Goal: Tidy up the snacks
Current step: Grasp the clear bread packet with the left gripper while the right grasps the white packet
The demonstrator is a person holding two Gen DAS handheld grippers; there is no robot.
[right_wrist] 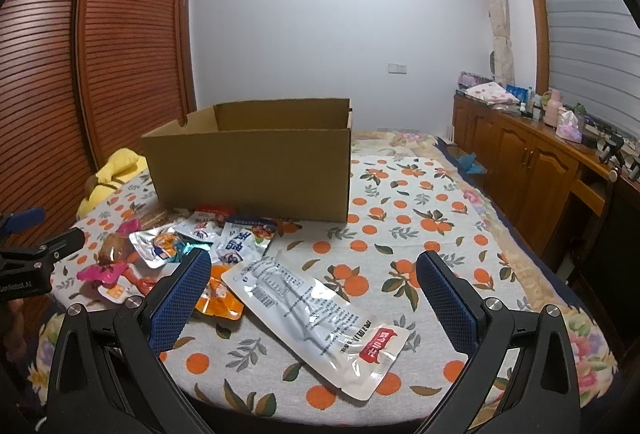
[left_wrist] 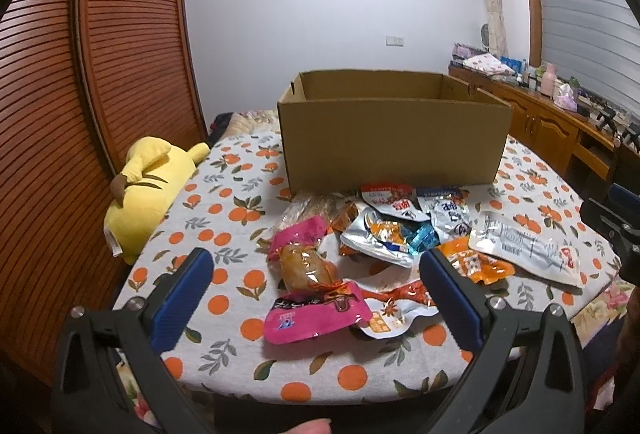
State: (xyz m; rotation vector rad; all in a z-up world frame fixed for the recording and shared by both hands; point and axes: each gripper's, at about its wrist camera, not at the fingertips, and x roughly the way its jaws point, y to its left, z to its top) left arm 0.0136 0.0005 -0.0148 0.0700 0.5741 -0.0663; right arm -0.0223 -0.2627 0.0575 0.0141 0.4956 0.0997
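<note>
An open cardboard box [left_wrist: 394, 146] stands on the orange-patterned cloth; it also shows in the right wrist view [right_wrist: 252, 174]. Several snack packets lie in a heap in front of it. My left gripper [left_wrist: 316, 270] is open and empty, above a pink-wrapped snack [left_wrist: 316, 318] and a brown one [left_wrist: 304, 262]. My right gripper [right_wrist: 312, 274] is open and empty, above a long white packet [right_wrist: 316, 318], which also lies at the right of the left wrist view [left_wrist: 524, 246]. The left gripper's body shows at the left edge of the right wrist view [right_wrist: 28, 266].
A yellow plush toy [left_wrist: 148, 190] lies at the table's left edge beside a slatted wooden wardrobe [left_wrist: 100, 74]. A wooden cabinet [right_wrist: 532, 170] with bottles and clutter runs along the right. The table's front edge [left_wrist: 280, 390] is close to me.
</note>
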